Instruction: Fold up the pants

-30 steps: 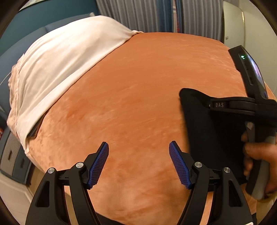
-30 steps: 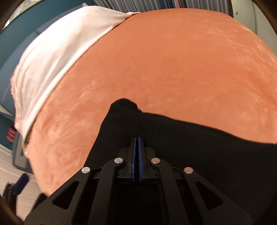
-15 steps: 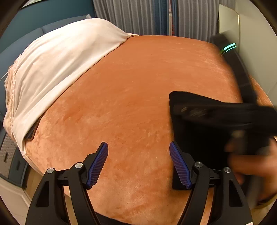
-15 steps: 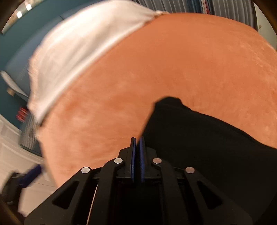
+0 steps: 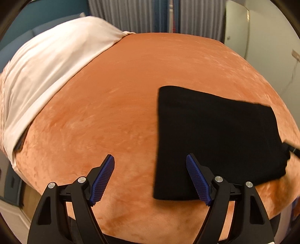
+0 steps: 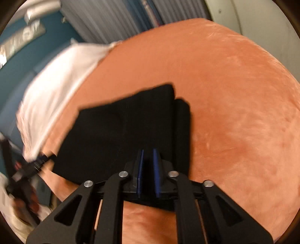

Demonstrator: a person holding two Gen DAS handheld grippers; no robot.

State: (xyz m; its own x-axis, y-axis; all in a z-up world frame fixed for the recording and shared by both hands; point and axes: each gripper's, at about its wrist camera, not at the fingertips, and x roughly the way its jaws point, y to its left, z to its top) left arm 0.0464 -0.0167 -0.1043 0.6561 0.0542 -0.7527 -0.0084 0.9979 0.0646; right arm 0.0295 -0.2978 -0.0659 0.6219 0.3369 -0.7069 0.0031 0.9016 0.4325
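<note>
The black pants lie folded into a thick rectangle on the orange blanket. My left gripper hovers at their near left corner. Its jaws stand wide and are still opening, with only blanket between them, and its right finger overlaps the pants' edge. In the right wrist view my right gripper sits over the near edge of the pants. Its jaws are opening, with a narrow gap between the blue pads, and whether cloth lies in the gap is unclear. A tip of the right gripper shows at the pants' right edge.
A white sheet covers the bed's far left side. Curtains and a pale wall stand behind the bed. The blurred left gripper and a hand show at the left in the right wrist view. The blanket stretches bare to the right of the pants.
The right gripper has swung fast to the right side of the pants and its shut pads have parted. The pants now lie flat as a folded rectangle. The left gripper shifted slightly.
</note>
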